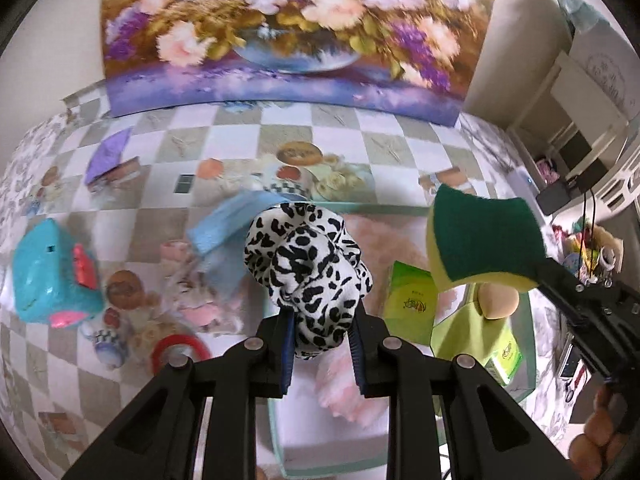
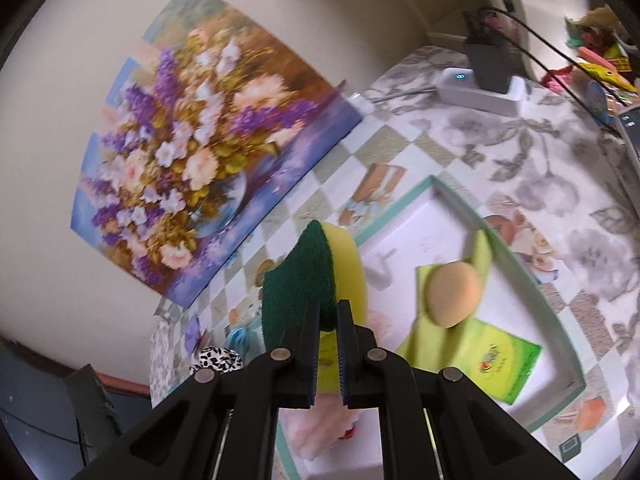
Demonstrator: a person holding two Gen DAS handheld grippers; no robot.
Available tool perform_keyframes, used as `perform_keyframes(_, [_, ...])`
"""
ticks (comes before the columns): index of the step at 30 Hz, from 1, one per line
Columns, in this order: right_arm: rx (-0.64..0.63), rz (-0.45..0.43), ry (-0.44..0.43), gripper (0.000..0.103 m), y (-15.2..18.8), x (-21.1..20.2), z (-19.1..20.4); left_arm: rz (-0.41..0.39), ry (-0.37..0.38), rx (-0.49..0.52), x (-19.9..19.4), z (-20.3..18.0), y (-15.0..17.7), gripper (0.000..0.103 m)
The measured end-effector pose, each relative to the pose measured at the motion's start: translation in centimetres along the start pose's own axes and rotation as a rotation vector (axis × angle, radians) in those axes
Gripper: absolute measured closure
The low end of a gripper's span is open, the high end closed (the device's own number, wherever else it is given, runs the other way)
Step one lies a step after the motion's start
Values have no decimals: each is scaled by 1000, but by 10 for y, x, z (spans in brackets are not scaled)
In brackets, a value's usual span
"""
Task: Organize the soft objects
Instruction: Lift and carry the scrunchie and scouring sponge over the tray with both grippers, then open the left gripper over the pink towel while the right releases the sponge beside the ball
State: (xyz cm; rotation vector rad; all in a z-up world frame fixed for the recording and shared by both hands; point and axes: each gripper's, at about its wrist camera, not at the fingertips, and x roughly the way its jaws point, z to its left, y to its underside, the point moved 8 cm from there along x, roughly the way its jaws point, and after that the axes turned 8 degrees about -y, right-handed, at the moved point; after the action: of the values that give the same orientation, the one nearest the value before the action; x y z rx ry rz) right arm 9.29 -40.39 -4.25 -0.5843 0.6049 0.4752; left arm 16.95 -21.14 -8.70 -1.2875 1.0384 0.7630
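Soft leopard-print scrunchie point(image 1: 306, 264) pinched at its lower fold in left gripper point(image 1: 320, 344), light and floppy; green-and-yellow sponge point(image 2: 310, 280) squeezed by one end in right gripper point(image 2: 328, 344), springy; both carried tilted down over the mint-rimmed tray point(image 2: 532, 272).

bright, even indoor light, motion blur smearing the flower painting point(image 1: 296, 28), fisheye bending and dark corners at the edges.
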Motion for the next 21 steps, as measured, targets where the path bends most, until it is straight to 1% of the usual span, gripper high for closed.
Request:
perform_keyframes(5, [19,-12,7,94,-5,1,-11,14,32,11,17,-13,0,79])
perform_keyframes(8, [41,-20,15,94,-8,0,-20,23,10,35,29,-15,3,79])
perform_keyframes(12, [48,-28,21,94,-11,2,-26,33,17,38,42,-19,4,79])
perform_keyframes(18, [47,-30,67,94,-15,5,-38,51,42,46,59,-26,7,79])
perform_keyframes(21, [48,-26,84,94,-15,8,-43,64,42,49,66,-27,10,79])
